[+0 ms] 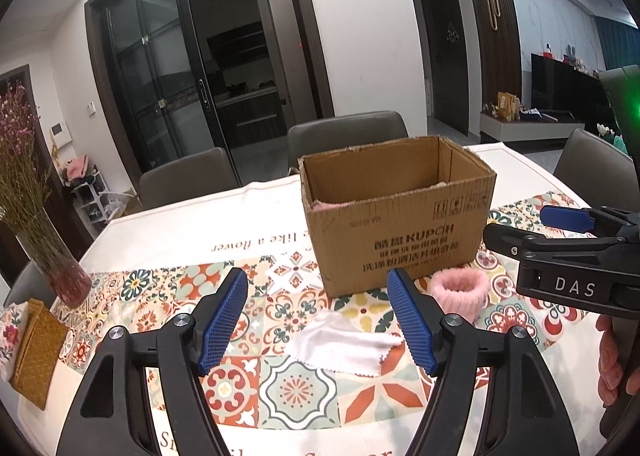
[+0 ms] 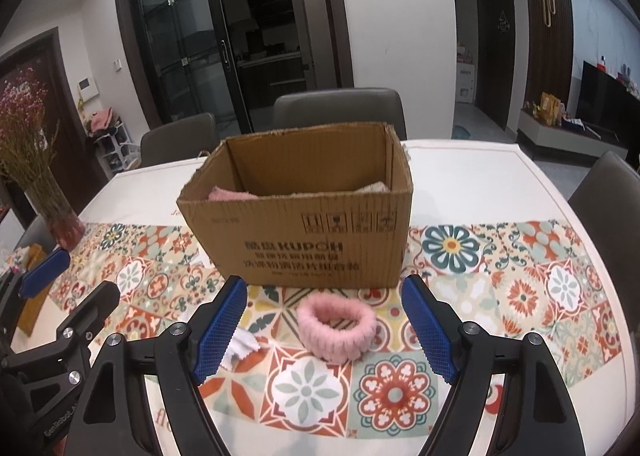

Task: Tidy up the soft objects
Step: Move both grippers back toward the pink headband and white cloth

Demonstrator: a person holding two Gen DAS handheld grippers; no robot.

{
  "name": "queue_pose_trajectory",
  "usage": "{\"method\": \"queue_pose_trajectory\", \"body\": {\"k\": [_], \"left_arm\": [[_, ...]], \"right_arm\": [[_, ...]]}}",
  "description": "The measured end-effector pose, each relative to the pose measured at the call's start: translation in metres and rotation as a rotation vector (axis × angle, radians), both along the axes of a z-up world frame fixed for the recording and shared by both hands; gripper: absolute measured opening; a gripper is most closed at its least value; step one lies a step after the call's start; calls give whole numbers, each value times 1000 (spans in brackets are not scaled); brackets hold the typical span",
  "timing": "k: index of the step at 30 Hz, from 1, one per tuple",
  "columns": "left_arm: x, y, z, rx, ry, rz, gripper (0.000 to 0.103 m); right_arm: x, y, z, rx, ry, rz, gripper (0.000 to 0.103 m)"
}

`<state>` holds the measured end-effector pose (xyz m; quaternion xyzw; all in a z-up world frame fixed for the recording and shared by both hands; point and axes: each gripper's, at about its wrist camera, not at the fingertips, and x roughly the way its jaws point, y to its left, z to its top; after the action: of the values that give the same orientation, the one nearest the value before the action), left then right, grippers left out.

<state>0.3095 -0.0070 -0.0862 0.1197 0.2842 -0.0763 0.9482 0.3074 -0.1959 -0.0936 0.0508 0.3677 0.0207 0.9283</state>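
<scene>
Left gripper [image 1: 316,320]: its blue pads are standing wide apart and holding nothing; it is hovering above the patterned tablecloth [image 1: 288,388], with the white cloth lying between the fingers.
Right gripper [image 2: 326,330]: it is also spread wide and gripping nothing; the pink fluffy band is sitting in the gap between its two fingers, not touching them.
White cloth [image 1: 340,342]: it is lying crumpled and flat on the tablecloth, in front of the cardboard box and just left of the band; in the right wrist view only its corner [image 2: 246,344] is showing beside the left pad.
Pink fluffy band [image 2: 336,326]: it is resting as a ring on the tablecloth, just in front of the box, near its right corner.
Cardboard box [image 2: 304,232]: it is standing open on the table; something pink [image 2: 230,195] and something pale [image 2: 374,187] are lying inside.
Vase with dried flowers [image 1: 64,276]: it is standing at the left edge of the table, well apart from the box.
</scene>
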Motion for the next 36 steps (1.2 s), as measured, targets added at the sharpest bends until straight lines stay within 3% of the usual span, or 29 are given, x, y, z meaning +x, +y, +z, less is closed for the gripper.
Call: {"method": "queue_pose_trajectory", "body": {"k": [17,36], "left_arm": [[2,-5,-35,19,84,-10,75],[38,-2,-99,-8,265,-2,76]], "right_arm": [[3,0,-39,-6,93,17,80],[30,3,-101,-13,250,48,80]]}}
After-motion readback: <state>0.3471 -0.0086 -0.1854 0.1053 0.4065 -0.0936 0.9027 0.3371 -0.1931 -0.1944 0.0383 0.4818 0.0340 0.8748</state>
